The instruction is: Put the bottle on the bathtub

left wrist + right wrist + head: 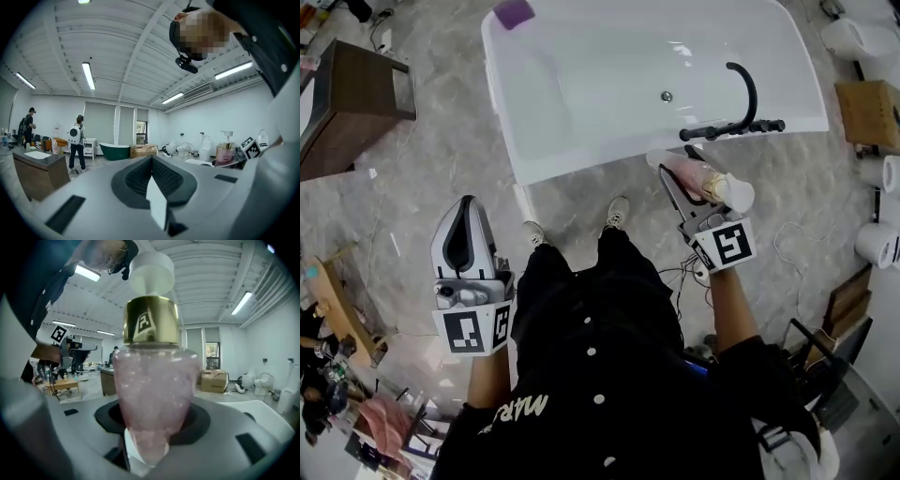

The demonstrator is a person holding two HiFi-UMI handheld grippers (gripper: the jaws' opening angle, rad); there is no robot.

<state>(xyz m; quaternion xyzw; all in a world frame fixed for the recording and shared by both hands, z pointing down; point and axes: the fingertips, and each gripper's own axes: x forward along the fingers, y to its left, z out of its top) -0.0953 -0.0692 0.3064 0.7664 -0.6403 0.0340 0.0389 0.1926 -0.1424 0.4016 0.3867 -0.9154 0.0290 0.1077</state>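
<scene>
Bottle (698,175): pink, gold collar, white pump cap; held off the floor, just beside the bathtub's near rim.
Right tool (150,446): clamped on the bottle's lower body.
Bathtub (581,84): white, with a black faucet (741,103) on the rim near the bottle.
Left tool (152,183): jaws together, nothing between them, well apart from the tub.

The shirt (609,375) reads, perhaps, "MAR".
</scene>
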